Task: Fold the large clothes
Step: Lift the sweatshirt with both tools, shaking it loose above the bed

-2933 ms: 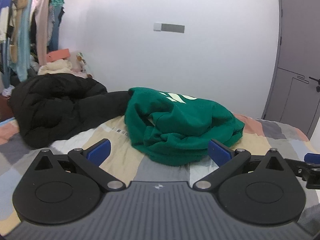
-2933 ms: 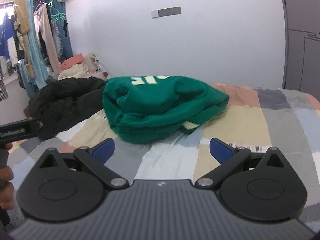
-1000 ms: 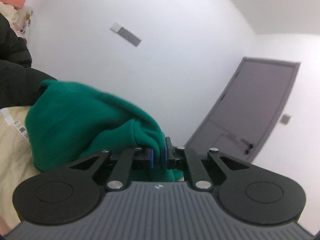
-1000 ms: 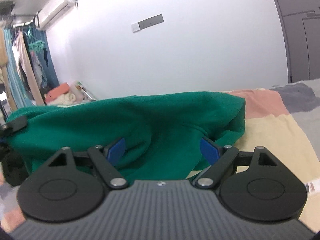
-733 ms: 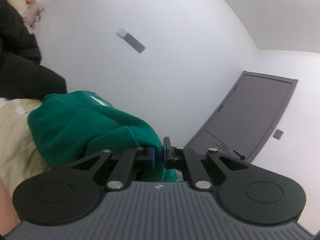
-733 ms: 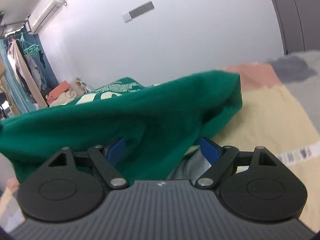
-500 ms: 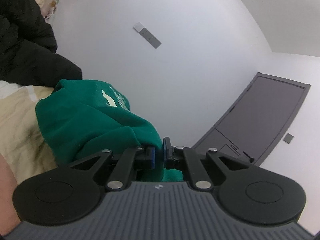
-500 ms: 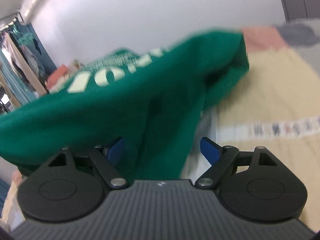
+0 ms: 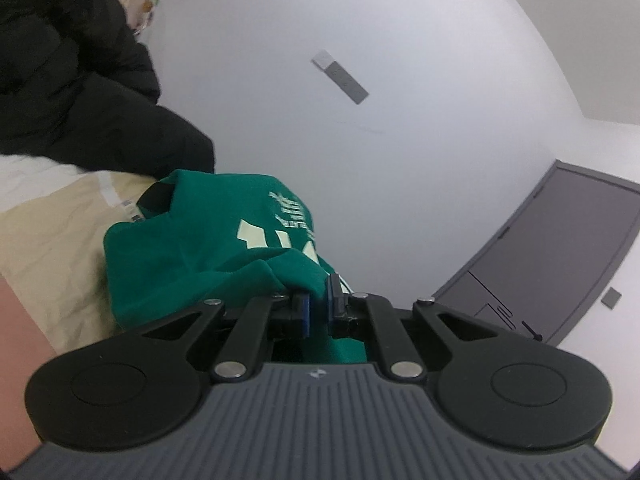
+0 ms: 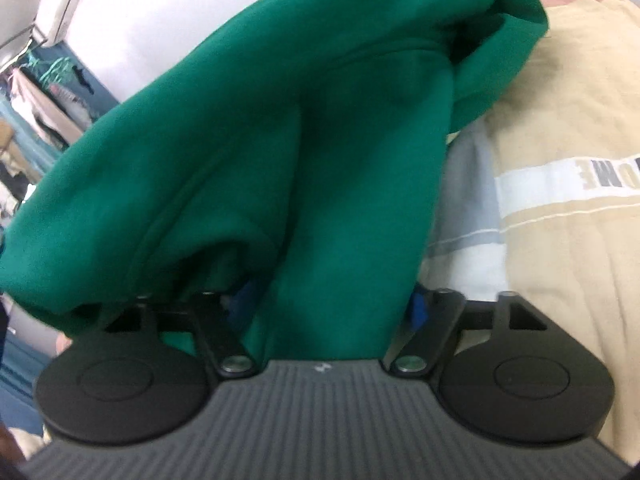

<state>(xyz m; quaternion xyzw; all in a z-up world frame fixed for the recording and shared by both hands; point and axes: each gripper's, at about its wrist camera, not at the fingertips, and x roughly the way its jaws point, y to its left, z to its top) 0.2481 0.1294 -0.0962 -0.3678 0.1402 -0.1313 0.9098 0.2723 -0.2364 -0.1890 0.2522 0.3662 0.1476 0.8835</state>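
Observation:
A green sweatshirt with pale lettering hangs lifted over the patchwork bed cover. My left gripper is shut on a bunched edge of it, the fabric pinched between the blue pads. In the right wrist view the sweatshirt fills most of the frame. A thick fold of it drops between the fingers of my right gripper, whose jaws are closing around it. Its blue pads show at either side of the fold, partly hidden by cloth.
A black puffy jacket lies on the bed at the far left. The grey door stands at the right of a white wall. Clothes hang on a rack at the left. A bare forearm shows at the left edge.
The right gripper has dropped and tipped down toward the bed, and its jaws have narrowed around a fold of the sweatshirt. The left gripper has shifted sideways and rolled, still holding the fabric.

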